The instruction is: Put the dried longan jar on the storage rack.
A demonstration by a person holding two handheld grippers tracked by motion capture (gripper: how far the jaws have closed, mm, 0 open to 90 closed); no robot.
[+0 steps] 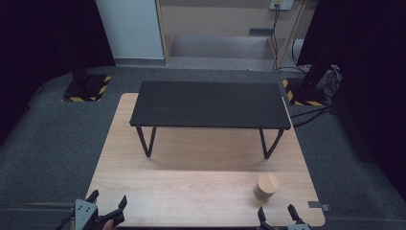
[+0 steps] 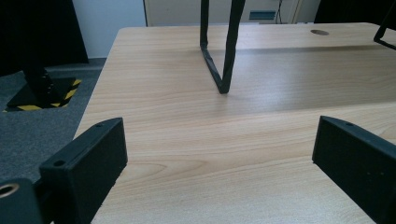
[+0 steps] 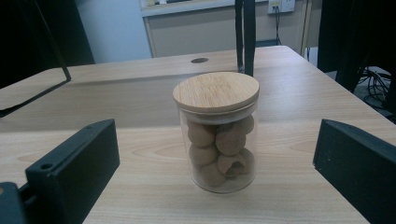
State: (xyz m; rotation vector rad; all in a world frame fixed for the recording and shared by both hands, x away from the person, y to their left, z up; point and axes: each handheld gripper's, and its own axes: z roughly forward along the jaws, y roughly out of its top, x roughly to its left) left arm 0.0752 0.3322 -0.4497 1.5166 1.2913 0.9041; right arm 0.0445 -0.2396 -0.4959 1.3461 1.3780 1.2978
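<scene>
- The right gripper (image 1: 277, 214) sits at the near edge of the wooden table (image 1: 191, 191), down at the bottom of the high view. The picture cuts most of it off, so just two black tips poke up.
- Its jaws are spread wide apart, with nothing pinched between them.
- The left gripper (image 1: 106, 203) is at the near left corner of the table. Its jaws are spread wide too, and hold nothing. The hand under it is mostly cut off by the picture's edge.
- A little past the right gripper stands the glass jar (image 3: 216, 133). It is near the front right corner of the table, straight ahead of the open jaws but not touching them.
- The jar stands straight up. Its long side runs up and down, and its round wooden lid (image 3: 216, 91) faces the ceiling.
- Brown balls (image 3: 219, 144) fill the jar. Some hide behind others, so they are hard to count. One looks cracked open.
- Farther back stands a low black shelf (image 1: 210, 103) on thin bent legs.
- In both gripper views its top is cut off, and just its legs show.
- The far room is dark at the sides and hard to make out.
</scene>
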